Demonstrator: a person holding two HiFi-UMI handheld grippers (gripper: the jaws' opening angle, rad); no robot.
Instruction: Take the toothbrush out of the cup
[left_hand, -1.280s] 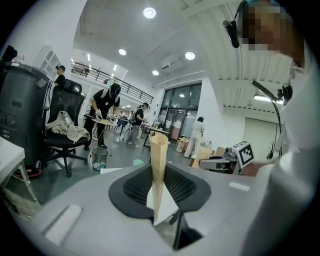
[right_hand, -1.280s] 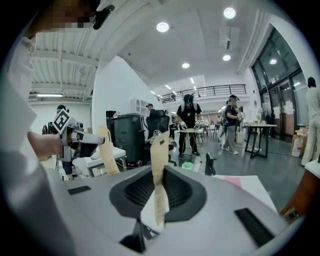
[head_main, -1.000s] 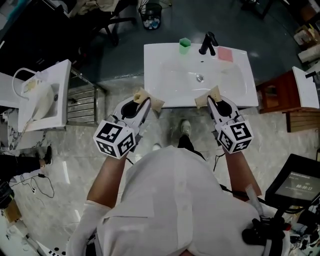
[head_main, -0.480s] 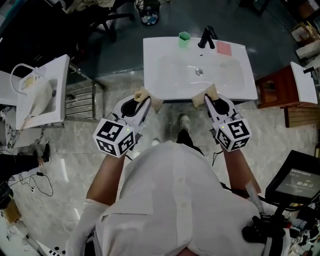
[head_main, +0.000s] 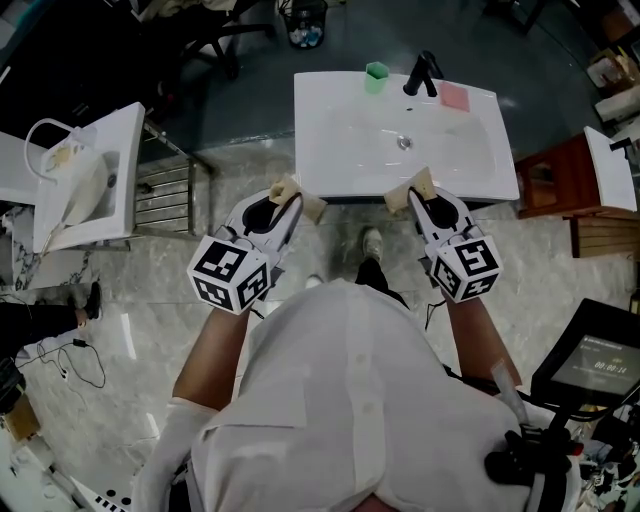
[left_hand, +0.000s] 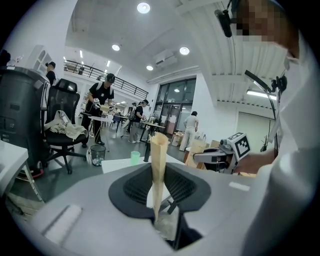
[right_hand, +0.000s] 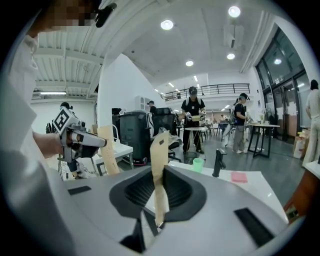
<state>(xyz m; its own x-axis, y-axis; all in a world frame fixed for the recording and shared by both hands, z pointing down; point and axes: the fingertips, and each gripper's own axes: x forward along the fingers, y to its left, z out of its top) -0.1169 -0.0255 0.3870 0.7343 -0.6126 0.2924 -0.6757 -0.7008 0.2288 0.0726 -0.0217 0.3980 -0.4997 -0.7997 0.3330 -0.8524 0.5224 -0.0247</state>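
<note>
A small green cup (head_main: 375, 76) stands at the back rim of the white sink (head_main: 340, 170), left of the black faucet (head_main: 420, 74). It also shows in the left gripper view as the green cup (left_hand: 135, 157) and in the right gripper view as the green cup (right_hand: 198, 164). No toothbrush can be made out in it at this distance. My left gripper (head_main: 298, 198) and right gripper (head_main: 415, 192) hover side by side just short of the sink's front edge. Both are shut, tan pads together, with nothing between them.
A pink pad (head_main: 454, 96) lies right of the faucet. A second white basin (head_main: 118, 150) with a cord and a metal rack (head_main: 165, 205) stand to the left. A wooden cabinet (head_main: 560, 190) stands to the right, a waste bin (head_main: 305, 25) behind the sink. People stand far off.
Both grippers keep their place before the sink. Only the head view has drifted a little, so the sink sits slightly differently in the picture.
</note>
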